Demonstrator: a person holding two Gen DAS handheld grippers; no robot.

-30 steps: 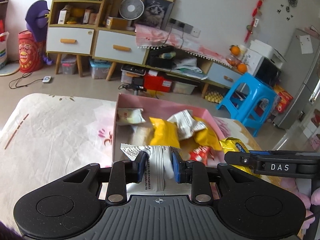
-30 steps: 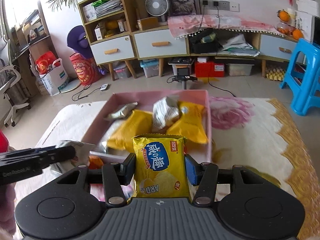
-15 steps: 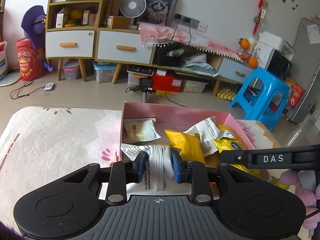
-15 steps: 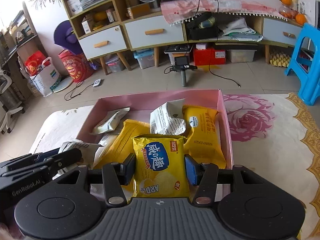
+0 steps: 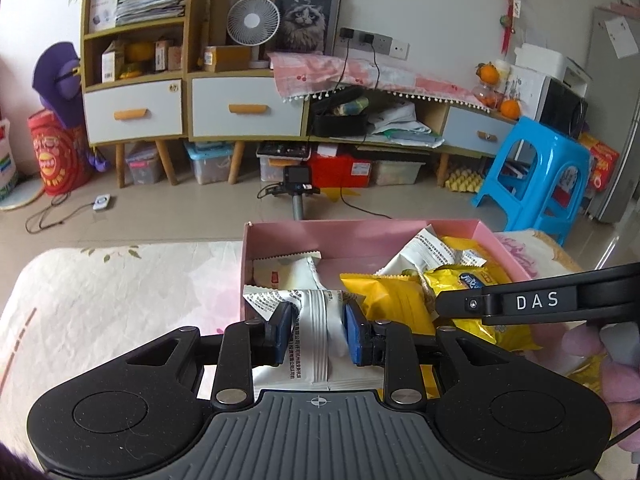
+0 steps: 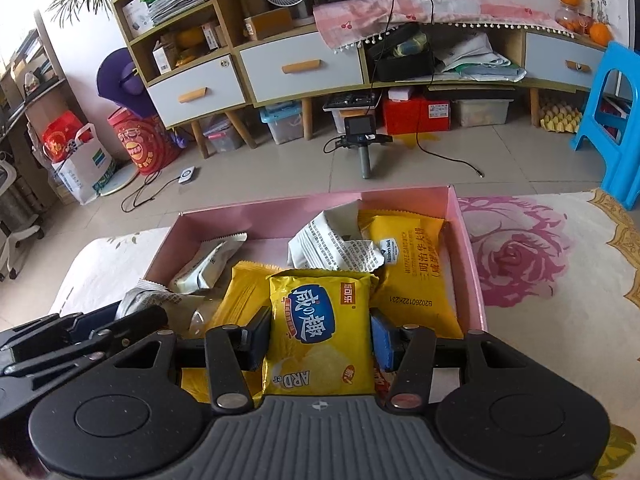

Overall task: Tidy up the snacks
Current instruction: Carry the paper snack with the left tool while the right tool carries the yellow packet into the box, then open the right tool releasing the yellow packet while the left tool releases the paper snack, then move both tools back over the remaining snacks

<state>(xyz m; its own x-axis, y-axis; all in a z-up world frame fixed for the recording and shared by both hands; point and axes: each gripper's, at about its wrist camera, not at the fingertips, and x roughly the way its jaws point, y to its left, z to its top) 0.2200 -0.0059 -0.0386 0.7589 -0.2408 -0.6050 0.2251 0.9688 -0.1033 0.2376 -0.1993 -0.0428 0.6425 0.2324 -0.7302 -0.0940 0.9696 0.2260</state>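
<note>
Packets both light, crinkly, crushable. Left tongs (image 5: 316, 336) pinch white packet (image 5: 314, 344) mid-body above pink box (image 5: 360, 236) near edge; right tongs (image 6: 318, 338) pinch yellow chip bag (image 6: 320, 328) sidewise, likewise over box.

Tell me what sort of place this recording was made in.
Most likely a lived-in living room at home: a low sideboard with drawers, a desk fan beside a framed cat picture, and a blue plastic stool.
</note>
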